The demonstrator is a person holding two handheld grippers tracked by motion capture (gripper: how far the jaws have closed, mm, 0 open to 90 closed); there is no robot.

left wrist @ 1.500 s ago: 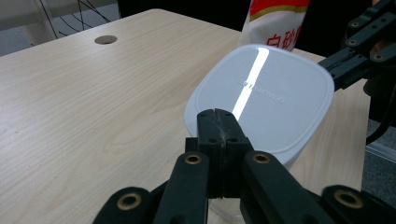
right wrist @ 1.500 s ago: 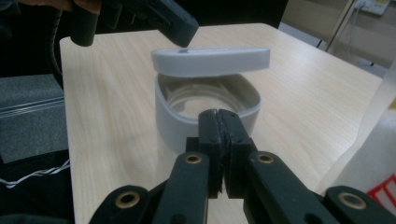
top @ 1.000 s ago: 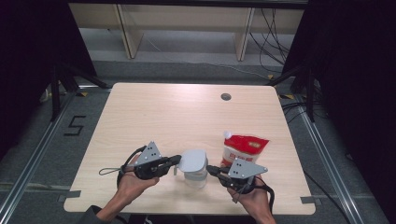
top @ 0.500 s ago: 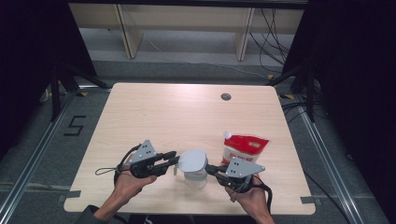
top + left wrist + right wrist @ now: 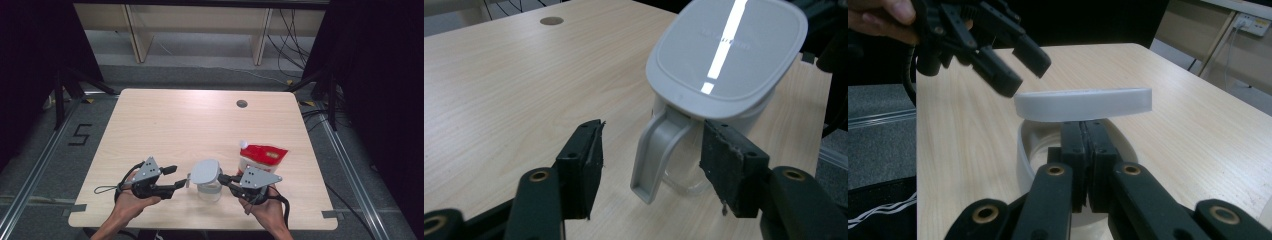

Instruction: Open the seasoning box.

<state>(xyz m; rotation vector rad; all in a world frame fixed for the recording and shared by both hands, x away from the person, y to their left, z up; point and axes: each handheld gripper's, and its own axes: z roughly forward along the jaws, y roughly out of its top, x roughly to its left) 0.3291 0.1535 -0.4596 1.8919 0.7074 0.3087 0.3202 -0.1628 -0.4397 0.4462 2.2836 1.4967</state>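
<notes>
Lid-opening looked to be the step in hand. Near the table's (image 5: 165, 120) front edge stood a clear container (image 5: 210, 191) with a grey lid (image 5: 205, 171) tilted up, its latch tab (image 5: 658, 152) hanging loose on the side away from the red pouch (image 5: 261, 157). The right gripper (image 5: 226, 178), just between container and pouch, had its jaws pressed together on the container's rim below the lid, steadying it. The left gripper (image 5: 176, 179), on the container's far side from the pouch, had just been opening; its pads (image 5: 584, 165) stood apart astride the tab without touching it. Next, I judged, the left gripper would need a fresh hold on the lid's edge to lift it clear while the right kept the container down.
</notes>
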